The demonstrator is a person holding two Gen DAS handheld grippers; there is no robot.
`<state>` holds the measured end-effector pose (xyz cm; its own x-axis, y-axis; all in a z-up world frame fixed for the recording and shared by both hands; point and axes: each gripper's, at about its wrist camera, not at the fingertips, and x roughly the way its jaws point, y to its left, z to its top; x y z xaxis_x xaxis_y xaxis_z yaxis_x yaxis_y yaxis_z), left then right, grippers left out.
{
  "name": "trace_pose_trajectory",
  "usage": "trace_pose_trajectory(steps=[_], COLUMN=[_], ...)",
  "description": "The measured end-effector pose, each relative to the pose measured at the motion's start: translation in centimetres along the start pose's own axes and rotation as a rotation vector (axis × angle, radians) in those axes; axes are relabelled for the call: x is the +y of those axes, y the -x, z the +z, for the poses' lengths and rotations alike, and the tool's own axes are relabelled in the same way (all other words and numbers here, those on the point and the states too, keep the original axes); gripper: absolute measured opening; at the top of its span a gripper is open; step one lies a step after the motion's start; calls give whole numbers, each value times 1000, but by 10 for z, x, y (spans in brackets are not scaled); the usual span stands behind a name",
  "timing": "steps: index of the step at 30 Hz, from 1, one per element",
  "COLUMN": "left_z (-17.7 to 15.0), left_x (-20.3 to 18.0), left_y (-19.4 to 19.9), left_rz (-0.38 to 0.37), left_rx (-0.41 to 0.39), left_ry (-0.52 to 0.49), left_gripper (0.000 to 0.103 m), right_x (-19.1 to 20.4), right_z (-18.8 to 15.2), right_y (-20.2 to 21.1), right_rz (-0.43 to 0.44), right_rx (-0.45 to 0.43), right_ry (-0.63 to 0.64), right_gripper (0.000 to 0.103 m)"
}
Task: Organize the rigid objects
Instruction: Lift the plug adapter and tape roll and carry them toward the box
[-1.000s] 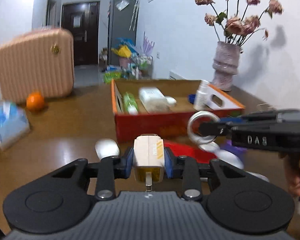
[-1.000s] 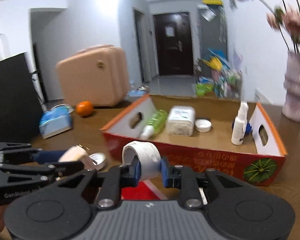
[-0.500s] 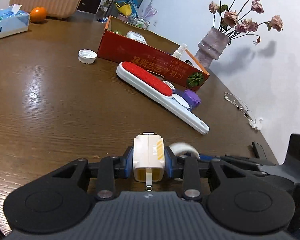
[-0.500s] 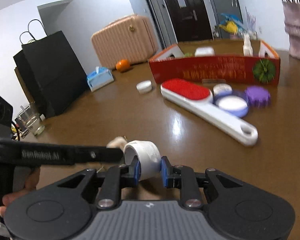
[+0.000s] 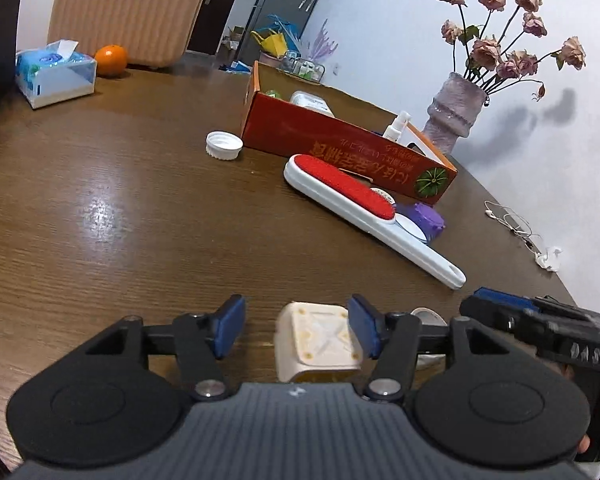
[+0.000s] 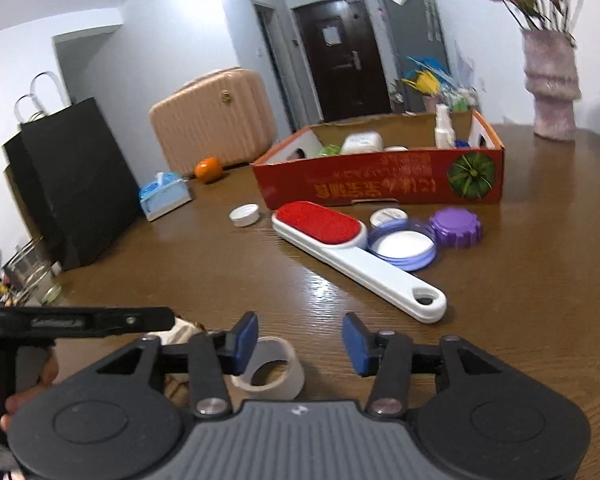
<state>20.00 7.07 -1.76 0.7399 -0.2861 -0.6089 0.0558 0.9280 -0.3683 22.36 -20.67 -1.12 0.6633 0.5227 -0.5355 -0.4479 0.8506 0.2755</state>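
cream plastic block [image 5: 318, 338] sits on the counter's near edge between my left fingers [image 5: 230, 330], spread wide; light, stiff, best pinched across its flat sides. my right fingers [image 6: 246, 342] gape too, tape roll [image 6: 270, 370] beside them, slick-walled.

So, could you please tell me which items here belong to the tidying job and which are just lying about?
Job: cream block, tape roll, lint brush, white cap, purple lid, blue-rimmed lid, red box.

Lying about: tissue pack, orange, vase, earphones.
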Motion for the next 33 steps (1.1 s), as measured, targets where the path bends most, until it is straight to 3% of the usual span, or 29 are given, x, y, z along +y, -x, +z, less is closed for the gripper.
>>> trace_pose_trajectory(steps=[2, 6, 10, 16, 17, 18, 20, 23, 27, 29, 33], left_z=[-1, -8, -19, -25, -25, -24, -23, -16, 10, 36, 103], left_x=[-2, -21, -34, -37, -36, -36, -36, -36, -37, -41, -60], left_y=[4, 13, 3, -12, -14, -16, -16, -17, -21, -27, -51], left_rz=[-3, -33, 4, 76, 83, 89, 105, 121, 109, 55, -51], left_rx=[-4, -31, -4, 21, 25, 29, 10, -8, -42, -63, -106], left_ry=[-9, -114, -194, -231, -232, -233, -251, -249, -248, -261, -301], left_gripper=[59, 71, 71, 65, 60, 44, 39, 39, 39, 39, 39], right_x=[8, 23, 32, 39, 39, 39, 40, 38, 27, 17, -22], right_z=[-4, -12, -19, -23, -23, -23, -23, -19, -1, 16, 72], right_y=[2, 2, -11, -19, -20, -22, -26, -29, -22, -16, -15], right_rz=[4, -7, -39, -38, -33, -29, -33, -41, -26, -35, -141], right_rx=[5, 15, 42, 47, 48, 49, 44, 27, -39, -101, -219], right_ry=[43, 114, 161, 215, 215, 216, 221, 215, 185, 166, 126], right_gripper=[57, 63, 63, 63, 62, 59, 43, 42, 42, 42, 42])
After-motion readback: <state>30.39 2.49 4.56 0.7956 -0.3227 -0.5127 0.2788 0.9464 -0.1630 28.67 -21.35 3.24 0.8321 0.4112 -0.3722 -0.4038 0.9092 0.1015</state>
